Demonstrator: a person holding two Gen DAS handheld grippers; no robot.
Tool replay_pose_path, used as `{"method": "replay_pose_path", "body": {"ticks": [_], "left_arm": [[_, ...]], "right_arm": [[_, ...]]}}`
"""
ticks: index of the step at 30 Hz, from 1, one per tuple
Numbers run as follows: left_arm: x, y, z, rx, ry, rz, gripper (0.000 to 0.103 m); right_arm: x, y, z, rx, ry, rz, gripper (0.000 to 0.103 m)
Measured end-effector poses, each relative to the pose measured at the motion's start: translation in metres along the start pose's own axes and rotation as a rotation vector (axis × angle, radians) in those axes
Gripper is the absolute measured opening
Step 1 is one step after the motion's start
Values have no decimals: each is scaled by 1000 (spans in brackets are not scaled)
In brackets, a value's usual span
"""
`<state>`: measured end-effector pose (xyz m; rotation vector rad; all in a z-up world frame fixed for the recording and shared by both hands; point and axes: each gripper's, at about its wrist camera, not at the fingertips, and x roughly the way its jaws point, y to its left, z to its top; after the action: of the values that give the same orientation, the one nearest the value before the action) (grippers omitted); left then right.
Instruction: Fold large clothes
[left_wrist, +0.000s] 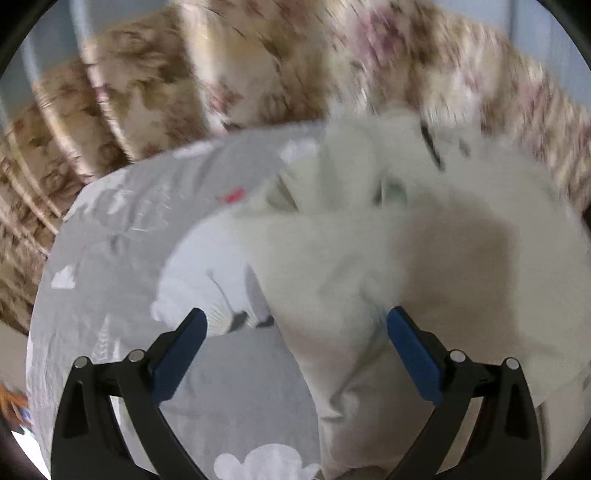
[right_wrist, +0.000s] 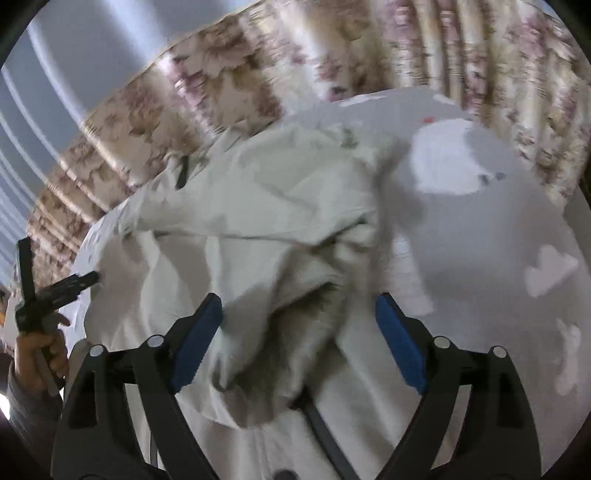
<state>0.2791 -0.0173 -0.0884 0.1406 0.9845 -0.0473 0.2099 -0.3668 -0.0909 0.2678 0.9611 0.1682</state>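
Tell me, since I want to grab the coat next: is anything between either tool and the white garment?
Nothing visible is. The white garment lies crumpled on the grey bedsheet, and both the left tool and right tool are open with cloth directly between their blue pads. Only the garment's own bunched folds lie ahead.

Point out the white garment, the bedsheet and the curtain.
garment (right_wrist: 258, 206): right wrist view, on its crumpled middle.
bedsheet (left_wrist: 122, 236): left wrist view, on a bare grey patch left of the garment.
curtain (left_wrist: 155, 77): left wrist view, on a floral fold behind the bed.
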Motion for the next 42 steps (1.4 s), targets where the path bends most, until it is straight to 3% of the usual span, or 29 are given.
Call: {"method": "replay_pose_path", "body": {"ticks": [1, 4, 5, 6, 7, 9, 10, 11, 12, 15, 18, 19, 20, 22, 25, 30, 32, 33, 34, 35, 37, 38, 42], "left_arm": [[12, -3, -4, 33, 35, 17, 98], [20, 12, -9, -18, 33, -42, 98], [20, 17, -8, -32, 26, -46, 91], [17, 21, -6, -29, 3, -2, 76], [13, 24, -3, -23, -20, 48, 69], [6, 30, 3, -49, -59, 75, 60], [1, 34, 7, -58, -83, 107, 47], [-5, 38, 12, -65, -124, 173, 47], [-13, 48, 18, -88, -167, 209, 47], [-7, 68, 31, -141, -131, 210, 47], [-11, 70, 32, -166, -149, 71, 47], [-18, 66, 29, -165, -173, 39, 51], [-22, 62, 27, -159, -184, 31, 55], [-29, 51, 25, -159, -188, 45, 70], [-35, 37, 23, -179, -191, 34, 85], [-15, 5, 25, -109, -145, 28, 87], [8, -4, 26, -55, -82, 46, 84], [19, -7, 26, -32, -56, 56, 64], [26, -7, 24, -28, -41, 64, 46], [32, -5, 23, -31, -30, 67, 44], [33, -1, 22, -25, -56, 81, 25], [33, -1, 22, -9, -65, 102, 22], [41, 11, 24, 60, -100, 261, 14]], "right_arm": [[6, 10, 0, -47, 10, -21, 42], [5, 43, 3, -198, -6, 0, 22], [3, 50, 6, -230, -24, -7, 21], [-1, 57, 11, -267, -59, -26, 20], [-4, 61, 16, -289, -87, -38, 20], [-8, 70, 32, -326, -153, -39, 20], [-7, 76, 41, -358, -183, -63, 18], [-6, 80, 48, -389, -212, -99, 8], [-2, 84, 56, -412, -226, -119, 8], [29, 77, 89, -382, -174, -153, 8], [54, 64, 96, -355, -107, -157, 8], [59, 61, 96, -348, -92, -155, 13], [63, 60, 93, -344, -75, -160, 41], [58, 59, 89, -328, -105, -153, 84], [51, 58, 83, -316, -112, -151, 87], [58, 52, 83, -296, -79, -182, 87], [67, 47, 84, -274, -45, -180, 87], [72, 46, 84, -260, -27, -175, 87], [79, 44, 83, -242, 9, -143, 79], [81, 44, 83, -235, 23, -118, 66], [82, 53, 80, -257, 32, -95, 33], [81, 59, 79, -270, 33, -74, 26], [73, 89, 82, -313, -6, -23, 24]]}}
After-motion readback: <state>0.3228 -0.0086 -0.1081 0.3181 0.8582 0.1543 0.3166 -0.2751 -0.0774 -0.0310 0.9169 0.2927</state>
